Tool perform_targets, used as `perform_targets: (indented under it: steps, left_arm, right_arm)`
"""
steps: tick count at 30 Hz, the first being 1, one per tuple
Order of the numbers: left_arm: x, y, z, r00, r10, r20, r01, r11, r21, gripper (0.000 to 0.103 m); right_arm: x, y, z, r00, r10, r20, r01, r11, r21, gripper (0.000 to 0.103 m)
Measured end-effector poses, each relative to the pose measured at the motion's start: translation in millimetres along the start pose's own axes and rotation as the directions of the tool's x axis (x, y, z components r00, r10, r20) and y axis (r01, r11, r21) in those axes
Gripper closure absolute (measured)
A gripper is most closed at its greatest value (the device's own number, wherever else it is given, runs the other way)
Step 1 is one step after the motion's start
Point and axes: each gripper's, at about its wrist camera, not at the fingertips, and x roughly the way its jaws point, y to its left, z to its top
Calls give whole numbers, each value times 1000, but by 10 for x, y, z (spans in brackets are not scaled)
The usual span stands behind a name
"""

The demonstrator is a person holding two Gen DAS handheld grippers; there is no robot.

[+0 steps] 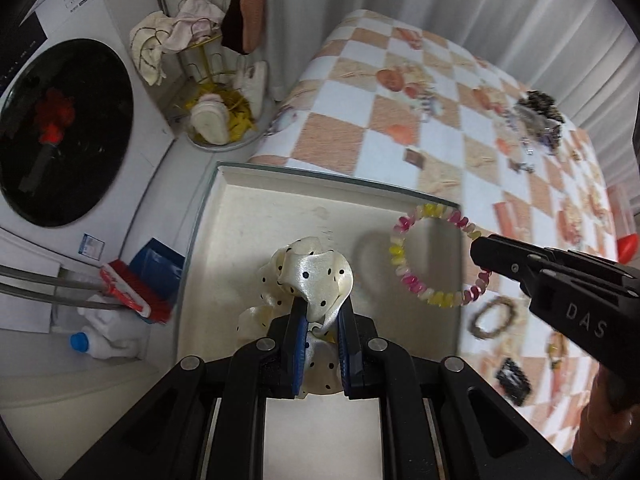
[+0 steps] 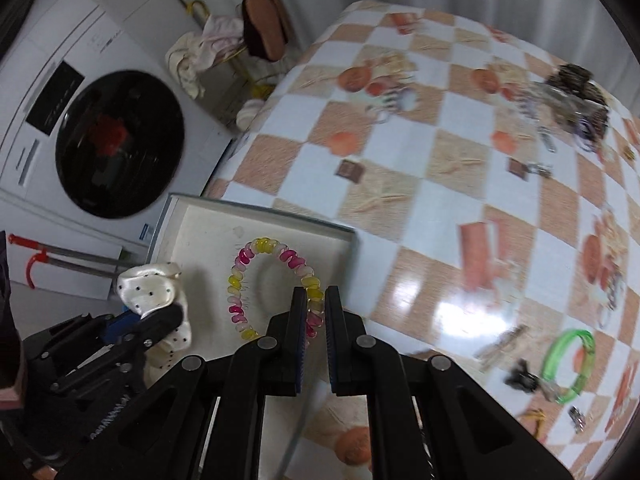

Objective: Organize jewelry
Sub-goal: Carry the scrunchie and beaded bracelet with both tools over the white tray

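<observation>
My left gripper (image 1: pixel 320 312) is shut on a cream polka-dot scrunchie (image 1: pixel 316 276) and holds it over the white tray (image 1: pixel 240 216). My right gripper (image 2: pixel 316 300) is shut on a pink, yellow and white spiral hair tie (image 2: pixel 244 280), which hangs over the tray's right part (image 2: pixel 200 228). In the left wrist view the right gripper (image 1: pixel 486 258) comes in from the right with the spiral tie (image 1: pixel 400 248). In the right wrist view the left gripper (image 2: pixel 160 316) and the scrunchie (image 2: pixel 152 284) are at the lower left.
The checkered tablecloth (image 2: pixel 400 148) carries loose jewelry: a dark pile of clips (image 2: pixel 576 92) at the far right, a green bangle (image 2: pixel 568 364), a beaded bracelet (image 1: pixel 494 318). A washing machine (image 1: pixel 60 132) and a rack with slippers (image 1: pixel 216 80) stand left of the table.
</observation>
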Motion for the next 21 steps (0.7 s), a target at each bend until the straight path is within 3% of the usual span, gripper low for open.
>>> perform_targets:
  steps: [16, 18, 21]
  left_arm:
    - [548, -63, 105, 993, 117, -7, -116, 991, 67, 84]
    - [568, -81, 99, 992, 124, -13, -123, 990, 76, 76]
    - [579, -85, 95, 992, 128, -16, -127, 989, 77, 54]
  right_arm:
    - [577, -48, 133, 999, -15, -49, 15, 1000, 6, 94]
    - [627, -31, 145, 998, -17, -61, 17, 1000, 0, 93]
    - [693, -17, 153, 997, -17, -75, 17, 1000, 5, 93]
